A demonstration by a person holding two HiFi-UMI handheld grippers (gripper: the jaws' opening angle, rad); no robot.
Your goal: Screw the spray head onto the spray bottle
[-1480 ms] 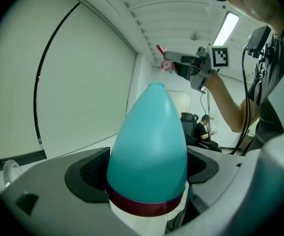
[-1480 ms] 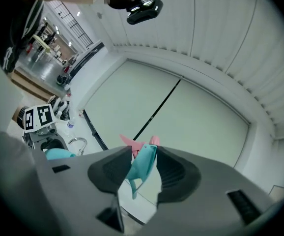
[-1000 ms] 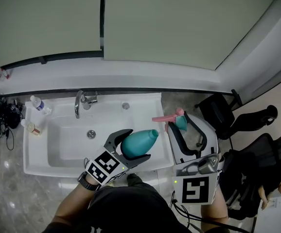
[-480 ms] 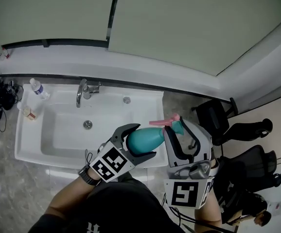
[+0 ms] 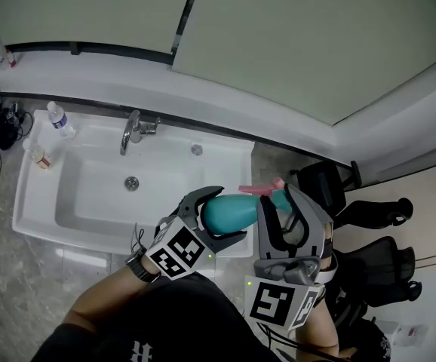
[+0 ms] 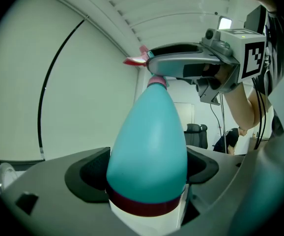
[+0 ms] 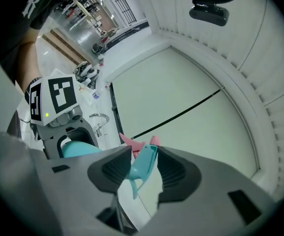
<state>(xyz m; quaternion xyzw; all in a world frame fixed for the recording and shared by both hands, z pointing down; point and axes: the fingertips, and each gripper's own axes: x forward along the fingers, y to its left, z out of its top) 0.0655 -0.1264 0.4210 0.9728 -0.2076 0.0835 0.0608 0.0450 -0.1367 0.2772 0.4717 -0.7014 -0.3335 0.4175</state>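
Bottle (image 5: 237,211), teal and tapering, is held in the air over the front right corner of the sink (image 5: 33,202). It lies roughly level, with its narrow neck pointing to the person's right. The left claw (image 5: 226,216) is closed on its wide body. In the left gripper view the two dark pads (image 6: 85,178) press on the bottle (image 6: 149,136) from either side, just ahead of a dark red band and a white base that sit deep between the jaws.

The head (image 5: 262,191), teal with a pink nozzle, is in the right claw (image 5: 280,200) at the bottle's neck end. That claw's jaws stand partly apart and clamp the head from both sides. In the right gripper view the head (image 7: 144,163) sits squeezed between the ribbed pads, with the nozzle poking out past them. Seen from the left gripper, the head's pink collar (image 6: 156,81) meets the tip of the neck. Whether the thread has caught I cannot tell.

Each claw's marker cube faces up toward the head camera. Behind the claws, the tap (image 5: 135,130) stands at the sink's back edge. A water bottle (image 5: 58,119) and a small jar (image 5: 41,158) sit at the sink's left end. Dark chairs (image 5: 320,179) stand off to the right.
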